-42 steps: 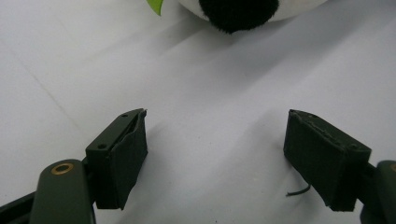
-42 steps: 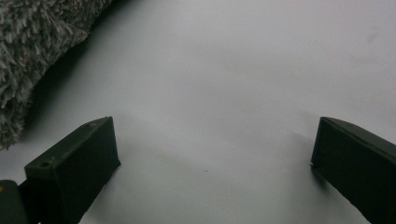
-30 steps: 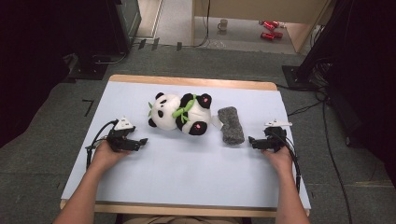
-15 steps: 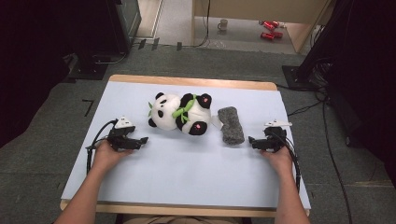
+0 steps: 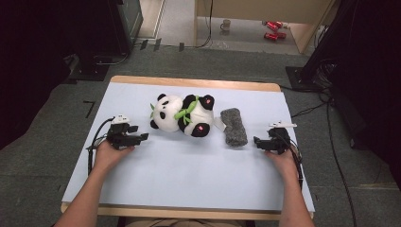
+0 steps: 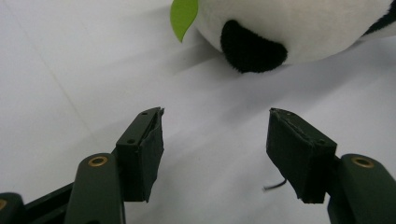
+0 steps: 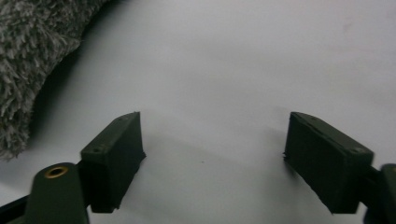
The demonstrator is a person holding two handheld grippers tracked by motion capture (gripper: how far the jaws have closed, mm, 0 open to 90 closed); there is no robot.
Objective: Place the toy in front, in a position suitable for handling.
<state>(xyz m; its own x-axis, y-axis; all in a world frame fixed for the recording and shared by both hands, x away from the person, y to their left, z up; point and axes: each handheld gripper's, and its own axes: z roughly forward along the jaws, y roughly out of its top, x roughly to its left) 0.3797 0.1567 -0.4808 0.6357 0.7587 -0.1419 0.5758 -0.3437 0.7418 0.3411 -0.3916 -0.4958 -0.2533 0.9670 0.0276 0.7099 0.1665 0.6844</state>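
panda just ahead of my left jaws, grey roll beside my right

the panda plush (image 5: pixel 182 115) lies on its side across the table (image 5: pixel 198 179), long axis left to right, head toward my left gripper (image 5: pixel 142 137), whose jaws have just been closing but stand apart on nothing. my right gripper (image 5: pixel 257 142) is open and empty, near the grey fuzzy roll (image 5: pixel 234 126).

On the tabletop (image 5: pixel 189 179), the toy panda (image 5: pixel 182 115) lies just ahead of the left gripper's (image 5: pixel 142 136) fingers (image 6: pixel 140 154); the cloth roll (image 5: pixel 234 126) lies just beside the right gripper's (image 5: pixel 257 141) fingers (image 7: pixel 114 156), right of the panda.
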